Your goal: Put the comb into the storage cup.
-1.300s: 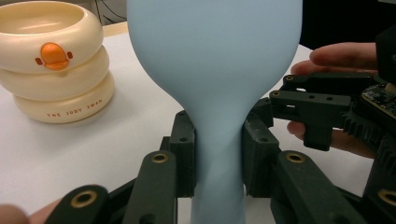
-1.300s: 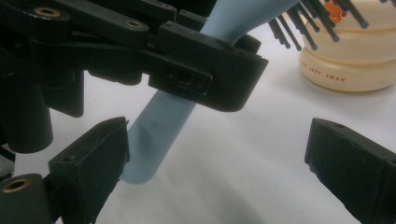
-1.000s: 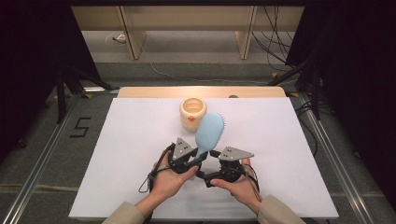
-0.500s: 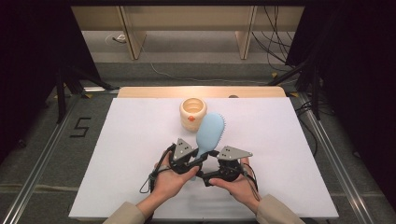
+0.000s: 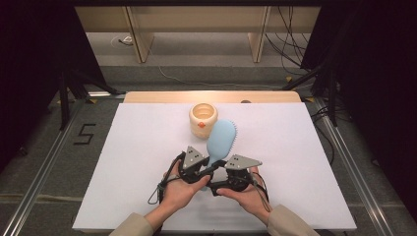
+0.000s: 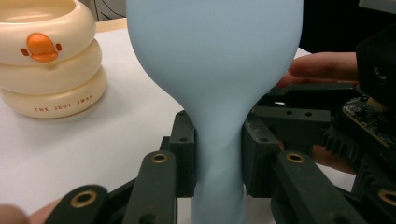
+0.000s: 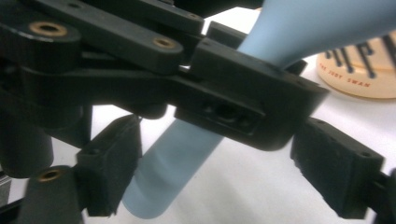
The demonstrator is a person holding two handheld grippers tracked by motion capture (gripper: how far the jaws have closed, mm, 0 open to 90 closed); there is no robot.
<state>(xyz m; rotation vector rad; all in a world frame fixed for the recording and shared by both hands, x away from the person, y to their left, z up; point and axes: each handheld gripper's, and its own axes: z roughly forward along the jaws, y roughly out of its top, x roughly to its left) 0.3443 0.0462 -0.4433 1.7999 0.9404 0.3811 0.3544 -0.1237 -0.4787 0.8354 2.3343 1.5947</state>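
Jaws of left gripper (image 6: 218, 154) clamped on neck of light-blue hairbrush (image 6: 215, 70), pads pressed flat on both sides where handle widens into head. Right gripper (image 7: 224, 172) jaws apart, just been closing in, handle end between them, leaning by left pad, right pad well clear; nothing pinched yet. Left gripper's black body crossed right in front of right gripper's camera, very crowded. Brush held just above white table (image 5: 305, 162), head pointed away from person, bristles turned toward the right in high view, handle toward both hands. Cream ring-shaped duck cup (image 5: 203, 119) stood just beyond brush head, near but apart as far as could be told.

Judged as hand-over or two-handed regrip of handle. To do well: kept left clamp firm and still until right pads seated squarely on handle; centred handle between right pads before closing, since off-centre now; gripped lower handle, clear of left jaws to avoid linkages knocking; closed slowly, smooth tapered plastic likely to slip or twist; kept brush head off cup.
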